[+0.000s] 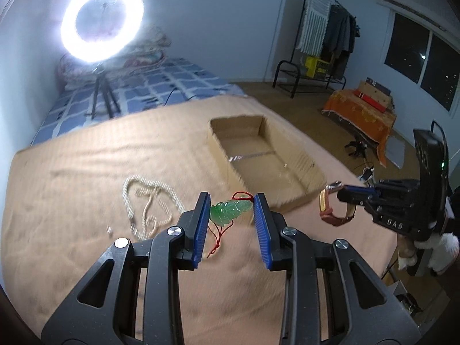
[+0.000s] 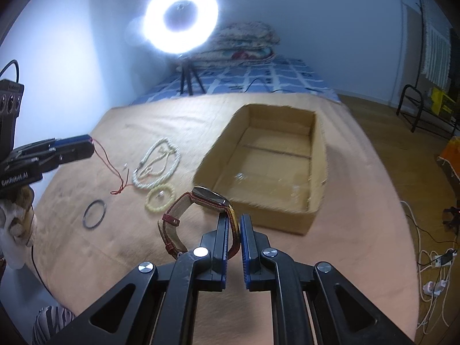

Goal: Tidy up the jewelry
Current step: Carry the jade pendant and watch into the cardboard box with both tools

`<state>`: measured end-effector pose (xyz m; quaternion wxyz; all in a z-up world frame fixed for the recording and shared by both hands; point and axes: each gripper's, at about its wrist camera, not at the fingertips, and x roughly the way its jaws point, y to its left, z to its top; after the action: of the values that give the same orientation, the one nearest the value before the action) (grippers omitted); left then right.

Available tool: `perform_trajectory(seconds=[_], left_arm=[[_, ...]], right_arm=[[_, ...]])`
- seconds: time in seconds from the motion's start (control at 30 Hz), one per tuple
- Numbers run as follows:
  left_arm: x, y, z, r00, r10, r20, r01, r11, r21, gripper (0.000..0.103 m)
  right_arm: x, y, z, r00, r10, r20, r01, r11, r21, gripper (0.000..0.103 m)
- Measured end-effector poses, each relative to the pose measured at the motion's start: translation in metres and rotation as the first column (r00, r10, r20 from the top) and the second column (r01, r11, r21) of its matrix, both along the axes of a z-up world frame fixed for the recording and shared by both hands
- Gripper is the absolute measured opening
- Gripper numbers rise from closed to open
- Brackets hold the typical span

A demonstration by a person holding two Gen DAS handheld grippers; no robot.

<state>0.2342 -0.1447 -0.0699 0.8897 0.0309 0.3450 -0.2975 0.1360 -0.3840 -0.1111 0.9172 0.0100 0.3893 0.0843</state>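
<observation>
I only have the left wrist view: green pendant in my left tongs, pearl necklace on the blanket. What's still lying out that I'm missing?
Observer: A yellow bead bracelet lies right beside the pearl necklace, on its near side.
Operator: Anything else loose?
Observer: Yes, a thin dark ring lies flat on the blanket, apart from the bracelet and farther from the box.
</observation>
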Motion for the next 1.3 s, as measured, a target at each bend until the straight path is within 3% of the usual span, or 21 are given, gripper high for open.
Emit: perform_trajectory(seconds=[0.37,0.57,0.9,1.3], left_arm=[[0.068,-0.065,0.02,0.998,-0.062,-0.005,0.061,0.997,-0.052,0.031],[0.1,-0.105,0.013,0.996,-0.087,-0.029,0.085,0.995,-0.052,0.031],[0.141,-0.156,-0.029,0.992,-0.071,-0.1,0.074,0.997,0.023,0.031],[0.169,-0.172,-0.075,0.983,-0.007,-0.183,0.02,0.997,0.07,0.031]], right_arm=[[0.035,-0.035,0.013,0.995,-0.082,0.049,0.083,0.996,-0.015,0.006],[0.061,-0.048,0.007,0.991,-0.122,0.051,0.124,0.992,-0.038,0.006],[0.09,-0.059,-0.022,0.991,-0.131,-0.016,0.13,0.989,-0.066,0.006],[0.099,-0.045,-0.046,0.994,-0.082,-0.069,0.076,0.993,-0.093,0.006]])
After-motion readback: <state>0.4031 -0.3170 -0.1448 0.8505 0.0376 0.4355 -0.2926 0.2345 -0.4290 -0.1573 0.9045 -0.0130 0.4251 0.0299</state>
